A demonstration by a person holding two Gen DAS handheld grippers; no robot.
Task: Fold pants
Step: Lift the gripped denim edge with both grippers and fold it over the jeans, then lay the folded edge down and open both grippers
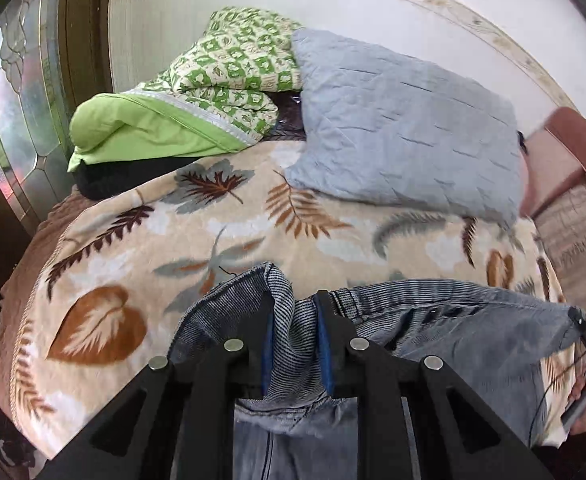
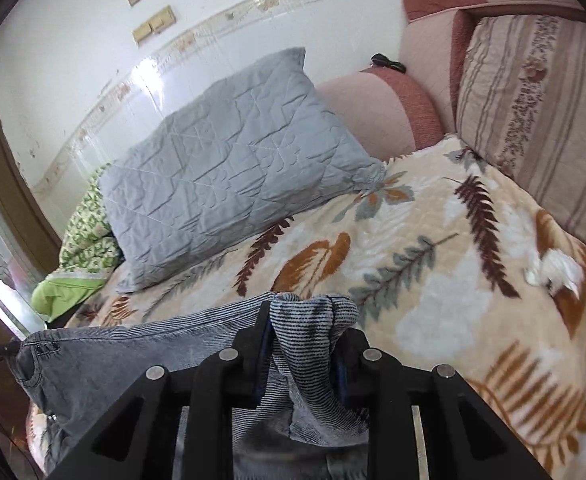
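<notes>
- The left gripper is clenching its jaws on a bunched fold of the pants, grey striped denim squeezed between the blue pads.
- The right gripper is gripping another bunched part of the same pants, jaws pressed on the cloth.
- The pants are hanging stretched between the two grippers, raised above the leaf-patterned blanket covering the bed.
- A grey quilted pillow is lying farther back, beside a folded green-checked quilt.
- A hand is showing at the right edge of the left wrist view.
</notes>
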